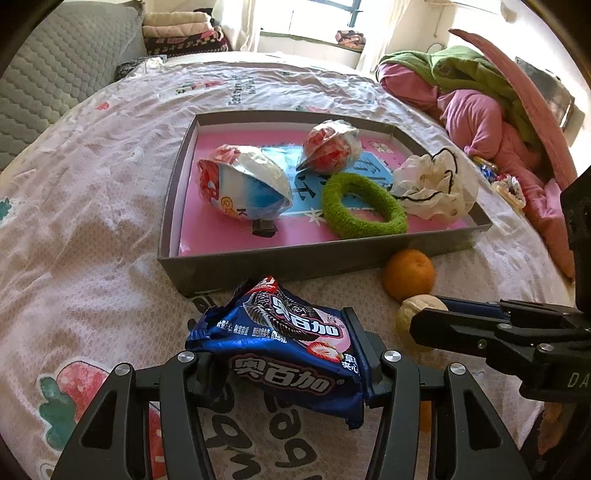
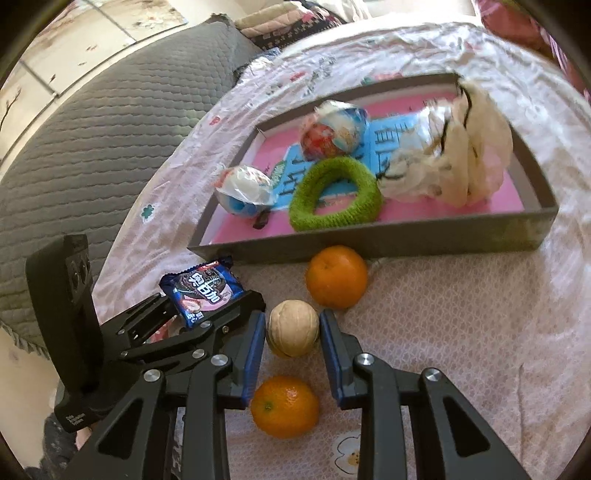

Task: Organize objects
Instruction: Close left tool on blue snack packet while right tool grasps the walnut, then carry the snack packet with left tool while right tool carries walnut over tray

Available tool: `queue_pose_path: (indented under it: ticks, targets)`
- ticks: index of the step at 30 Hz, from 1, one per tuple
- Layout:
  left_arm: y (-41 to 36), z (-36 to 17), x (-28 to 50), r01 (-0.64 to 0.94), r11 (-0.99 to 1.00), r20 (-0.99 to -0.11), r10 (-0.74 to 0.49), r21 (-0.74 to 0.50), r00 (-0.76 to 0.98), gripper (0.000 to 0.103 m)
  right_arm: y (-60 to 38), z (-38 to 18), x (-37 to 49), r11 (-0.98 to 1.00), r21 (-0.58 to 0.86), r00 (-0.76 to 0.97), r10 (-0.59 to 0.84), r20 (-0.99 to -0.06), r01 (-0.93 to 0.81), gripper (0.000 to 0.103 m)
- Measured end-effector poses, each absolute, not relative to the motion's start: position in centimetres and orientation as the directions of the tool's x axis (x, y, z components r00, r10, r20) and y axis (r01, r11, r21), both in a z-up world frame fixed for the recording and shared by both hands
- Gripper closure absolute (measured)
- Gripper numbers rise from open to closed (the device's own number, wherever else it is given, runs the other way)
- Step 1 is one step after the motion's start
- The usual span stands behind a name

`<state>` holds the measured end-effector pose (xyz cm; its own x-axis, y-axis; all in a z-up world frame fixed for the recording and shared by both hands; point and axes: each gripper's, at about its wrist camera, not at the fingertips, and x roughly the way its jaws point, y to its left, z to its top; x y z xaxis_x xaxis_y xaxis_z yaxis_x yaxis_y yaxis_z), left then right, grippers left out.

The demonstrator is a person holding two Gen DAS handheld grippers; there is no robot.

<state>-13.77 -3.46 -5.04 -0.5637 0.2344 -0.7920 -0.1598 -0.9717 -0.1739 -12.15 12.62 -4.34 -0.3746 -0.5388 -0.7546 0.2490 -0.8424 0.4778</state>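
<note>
My left gripper (image 1: 284, 354) is shut on a blue cookie packet (image 1: 291, 339) and holds it above the bedsheet in front of the grey tray (image 1: 295, 262). The packet (image 2: 201, 291) also shows in the right wrist view. My right gripper (image 2: 293, 332) is open around a walnut (image 2: 293, 332), blue pads on either side with a small gap. An orange (image 2: 337, 282) lies just beyond it by the tray wall (image 2: 406, 242). A second orange (image 2: 285, 406) lies between the right fingers nearer the camera. The tray holds two wrapped toy eggs (image 1: 243, 184) (image 1: 332, 146), a green scrunchie (image 1: 364, 210) and a white scrunchie (image 1: 436, 186).
Everything sits on a patterned bedsheet (image 1: 92, 229). A grey quilted cushion (image 2: 92, 147) lies to the left. A pile of pink and green clothes (image 1: 480, 99) lies at the right. Folded blankets (image 1: 181, 33) are stacked at the back by the window.
</note>
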Motion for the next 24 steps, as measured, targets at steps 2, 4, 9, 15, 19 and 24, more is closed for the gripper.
queue_pose_path:
  ticks: [2, 4, 9, 15, 19, 24]
  targets:
    - [-3.4, -4.6, -13.5, -0.164, -0.971, -0.784, 0.238, -0.174, -0.574, 0.047, 12.6, -3.7, -11.9, -0.838, 0.478, -0.393, -0.545, -0.741, 0.263, 0.072]
    - [-3.3, -4.3, -13.4, -0.168, -0.970, -0.776, 0.240, -0.174, -0.583, 0.047, 12.4, -2.8, -11.6, -0.849, 0.443, -0.424, -0.528, -0.736, 0.289, 0.072]
    - [-3.1, -3.2, -12.8, -0.171, -0.973, -0.753, 0.229, -0.155, -0.617, 0.047, 12.3, -0.8, -11.1, -0.854, 0.400, -0.486, -0.518, -0.704, 0.331, 0.072]
    - [-3.2, -1.7, -12.1, -0.170, -0.974, -0.717, 0.223, -0.147, -0.660, 0.047, 13.0, 0.4, -10.8, -0.865, 0.366, -0.539, -0.501, -0.677, 0.344, 0.072]
    - [-2.8, -1.1, -11.8, -0.173, -0.975, -0.701, 0.222, -0.141, -0.677, 0.047, 13.4, 0.9, -10.5, -0.880, 0.321, -0.581, -0.473, -0.663, 0.349, 0.072]
    - [-2.3, -1.2, -11.6, -0.177, -0.976, -0.700, 0.215, -0.128, -0.681, 0.047, 14.0, 1.0, -9.9, -0.891, 0.277, -0.626, -0.451, -0.636, 0.360, 0.072]
